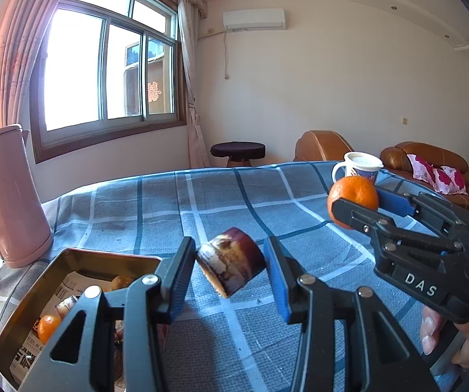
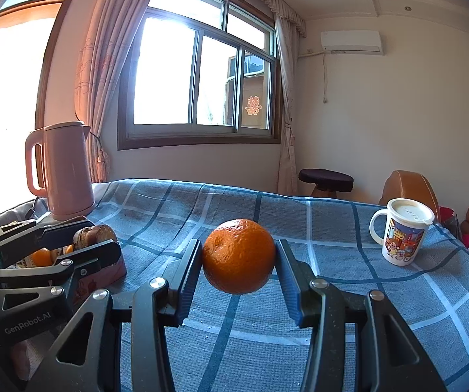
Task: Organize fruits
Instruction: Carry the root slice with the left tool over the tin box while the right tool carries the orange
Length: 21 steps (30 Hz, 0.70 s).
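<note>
My left gripper [image 1: 231, 261] is shut on a short purple-brown chunk of sugarcane [image 1: 233, 261], held tilted above the blue checked cloth. It also shows in the right wrist view [image 2: 95, 238], above the tin. My right gripper [image 2: 239, 258] is shut on an orange [image 2: 239, 256], held above the cloth; in the left wrist view the orange [image 1: 353, 197] is at the right. A gold tin box [image 1: 22, 320] lined with newspaper sits at lower left and holds a small orange [image 1: 48, 328] and other pieces.
A pink kettle [image 1: 9, 196] stands at the table's left rear, also in the right wrist view [image 2: 68, 173]. A lidded cartoon mug [image 2: 401, 232] stands at the right rear. The blue checked tablecloth [image 1: 202, 202] covers the table. Brown sofas and a stool lie beyond.
</note>
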Each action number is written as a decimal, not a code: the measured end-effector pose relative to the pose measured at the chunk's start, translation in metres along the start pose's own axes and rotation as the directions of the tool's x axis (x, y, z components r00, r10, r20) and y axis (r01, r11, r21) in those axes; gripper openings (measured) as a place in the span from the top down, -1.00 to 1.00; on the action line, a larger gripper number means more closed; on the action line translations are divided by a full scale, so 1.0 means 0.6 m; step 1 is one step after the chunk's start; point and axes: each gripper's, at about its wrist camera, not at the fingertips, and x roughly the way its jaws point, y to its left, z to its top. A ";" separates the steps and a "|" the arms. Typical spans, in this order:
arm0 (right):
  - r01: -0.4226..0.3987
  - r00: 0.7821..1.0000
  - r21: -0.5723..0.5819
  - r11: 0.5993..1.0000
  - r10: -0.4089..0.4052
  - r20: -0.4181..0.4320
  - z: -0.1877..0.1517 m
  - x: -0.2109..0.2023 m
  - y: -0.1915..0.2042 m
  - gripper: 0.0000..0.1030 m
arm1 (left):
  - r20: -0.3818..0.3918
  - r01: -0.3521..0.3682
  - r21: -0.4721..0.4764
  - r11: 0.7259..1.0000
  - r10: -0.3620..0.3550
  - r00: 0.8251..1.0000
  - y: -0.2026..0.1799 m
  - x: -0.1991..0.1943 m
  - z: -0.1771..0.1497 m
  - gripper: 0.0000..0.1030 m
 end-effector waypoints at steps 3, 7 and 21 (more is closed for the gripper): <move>-0.011 1.000 -0.009 1.000 0.011 0.000 -0.001 -0.002 0.010 0.07 | 0.002 -0.004 -0.008 1.000 0.004 1.000 0.009 -0.007 -0.002 0.12; -0.028 1.000 -0.023 0.999 0.027 -0.009 0.000 -0.002 0.026 0.07 | 0.007 -0.005 -0.014 1.000 0.005 1.000 0.018 -0.014 -0.005 0.12; -0.097 0.995 -0.071 0.993 0.094 -0.037 0.001 0.009 0.084 0.07 | 0.021 -0.019 -0.039 0.999 0.020 1.000 0.057 -0.036 -0.015 0.12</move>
